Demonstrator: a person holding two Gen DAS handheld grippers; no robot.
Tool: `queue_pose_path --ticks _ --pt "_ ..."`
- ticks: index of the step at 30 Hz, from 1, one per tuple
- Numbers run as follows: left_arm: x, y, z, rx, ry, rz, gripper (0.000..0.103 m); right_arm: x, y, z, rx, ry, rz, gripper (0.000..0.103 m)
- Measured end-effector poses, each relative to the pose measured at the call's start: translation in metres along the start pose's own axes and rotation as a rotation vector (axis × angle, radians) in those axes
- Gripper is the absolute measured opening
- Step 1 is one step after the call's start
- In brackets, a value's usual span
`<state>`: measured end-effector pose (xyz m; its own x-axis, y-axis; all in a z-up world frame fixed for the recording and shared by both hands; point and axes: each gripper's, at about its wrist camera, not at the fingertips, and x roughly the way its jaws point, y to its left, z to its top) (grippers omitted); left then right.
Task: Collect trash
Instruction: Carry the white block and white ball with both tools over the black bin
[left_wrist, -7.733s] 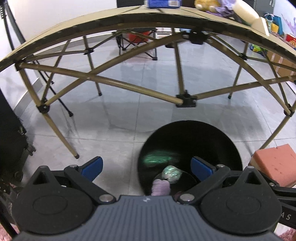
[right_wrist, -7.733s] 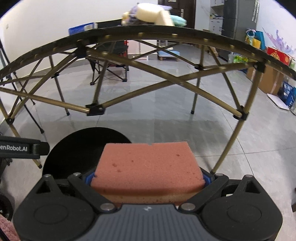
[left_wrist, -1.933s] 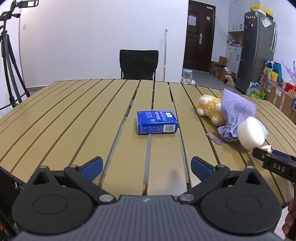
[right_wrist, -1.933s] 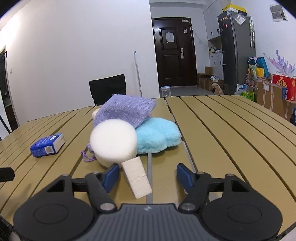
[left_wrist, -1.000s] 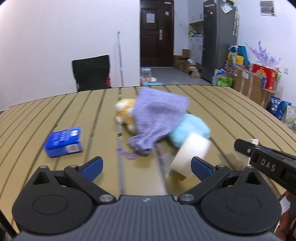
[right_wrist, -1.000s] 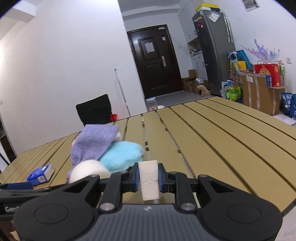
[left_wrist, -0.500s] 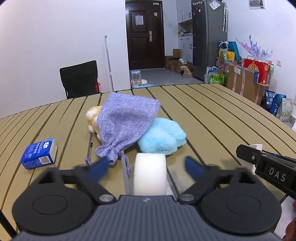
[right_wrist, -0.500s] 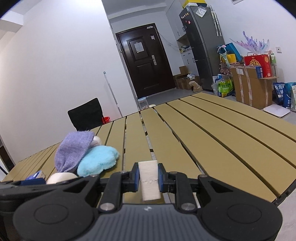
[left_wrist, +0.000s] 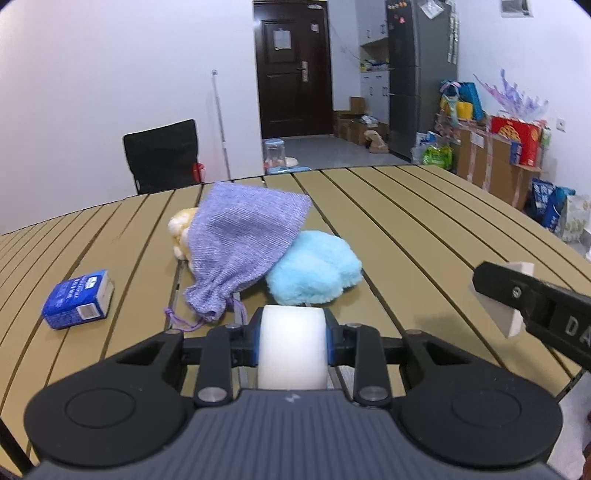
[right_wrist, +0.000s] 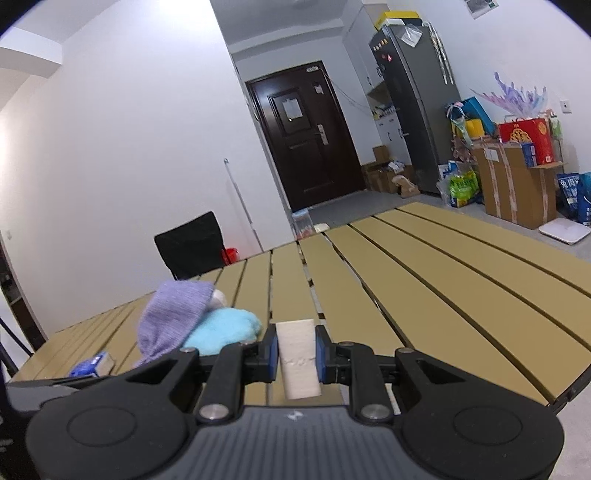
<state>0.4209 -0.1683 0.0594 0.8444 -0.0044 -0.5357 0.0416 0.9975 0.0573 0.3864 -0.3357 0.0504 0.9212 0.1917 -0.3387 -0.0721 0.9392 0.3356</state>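
White foam fills both of our grippers. Our left gripper (left_wrist: 292, 336) is clamped on a round foam roll (left_wrist: 292, 350), its blue pads pressing the roll's two flat sides, with the roll standing out ahead of the fingers over the near edge of the slatted table (left_wrist: 424, 229). Our right gripper (right_wrist: 296, 352) is clamped on a small foam block (right_wrist: 297, 357), a rectangular white piece held upright between the blue pads and poking out above and below them. In the left view the right gripper (left_wrist: 532, 302) shows at the right edge, raised near the table's right rim, with the white block (left_wrist: 511, 295) jutting from its tip.

On the table, just beyond the roll, we see a fluffy blue toy (left_wrist: 314, 273). A purple pouch (left_wrist: 243, 240) lies partly over it, mouth toward us, its drawstring trailing onto the slats. Under the pouch's far side a yellow plush (left_wrist: 181, 232) peeks out. Well to the left lies a blue box (left_wrist: 79, 299), apart from the pile. In the right view the pouch (right_wrist: 173, 314), blue toy (right_wrist: 221, 328) and box (right_wrist: 90, 365) sit left of our fingers.

Behind the table stand a black chair (left_wrist: 162, 155), a dark door (left_wrist: 291, 70) and a fridge (left_wrist: 421, 74).
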Motion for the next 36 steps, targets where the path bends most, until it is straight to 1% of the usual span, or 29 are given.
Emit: queue_pose_path --ticks 7,10,15,24,32,36 --pt "-0.017 0.010 0.002 -0.054 -0.001 0.032 0.029 -0.012 -0.004 0.001 0.009 -0.007 0.020 0.019" --pt "-0.028 0.011 0.002 -0.049 -0.007 0.051 0.029 -0.019 -0.006 0.001 0.010 -0.015 0.029 0.019" --pt "-0.047 0.014 0.000 -0.051 -0.016 0.058 0.029 -0.028 -0.004 -0.001 -0.011 -0.020 0.036 0.019" --pt "-0.081 0.033 -0.008 -0.073 -0.012 0.059 0.029 -0.047 0.007 -0.011 -0.023 -0.018 0.058 0.019" --pt "-0.113 0.056 -0.025 -0.088 -0.016 0.055 0.029 -0.067 0.023 -0.025 -0.064 -0.017 0.036 0.019" --pt "-0.128 0.065 -0.034 -0.098 -0.018 0.046 0.029 -0.080 0.030 -0.038 -0.076 -0.005 0.030 0.019"
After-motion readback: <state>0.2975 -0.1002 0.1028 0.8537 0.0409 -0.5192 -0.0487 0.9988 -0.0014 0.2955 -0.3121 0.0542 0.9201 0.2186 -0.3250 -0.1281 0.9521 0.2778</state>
